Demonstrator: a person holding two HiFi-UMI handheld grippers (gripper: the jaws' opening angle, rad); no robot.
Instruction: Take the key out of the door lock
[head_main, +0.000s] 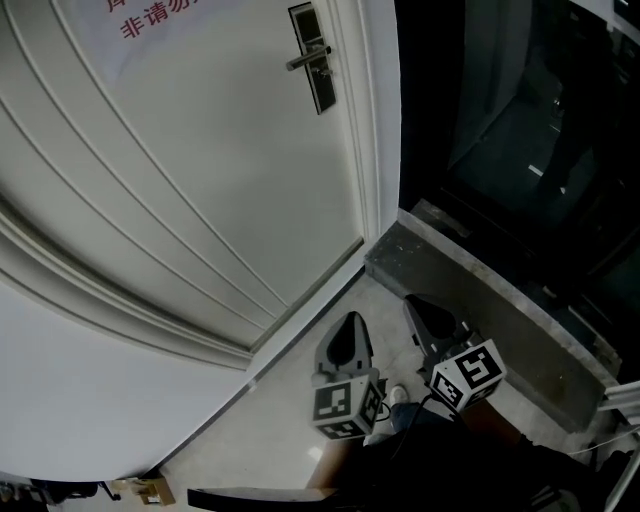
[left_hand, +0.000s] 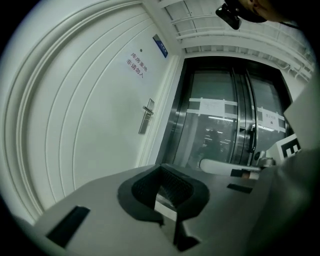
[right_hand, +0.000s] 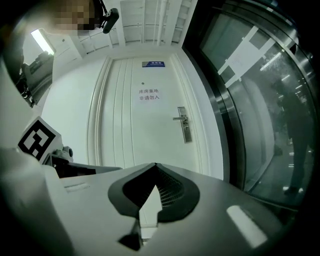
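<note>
The white door (head_main: 200, 180) carries a dark lock plate with a silver lever handle (head_main: 313, 58) near its right edge; the same lock plate is small and distant in the left gripper view (left_hand: 146, 116) and the right gripper view (right_hand: 184, 124). I cannot make out a key at this distance. Both grippers hang low over the floor, far from the lock. My left gripper (head_main: 350, 330) has its jaws together with nothing between them, and its tips (left_hand: 161, 166) point past the door edge. My right gripper (head_main: 422, 308) is shut and empty too, aimed at the door (right_hand: 155, 165).
A sign with red characters (head_main: 150, 20) hangs on the door above the lock. Right of the door frame runs a grey stone sill (head_main: 480, 290) below dark glass panels (head_main: 540, 130). Pale floor (head_main: 270, 430) lies beneath the grippers.
</note>
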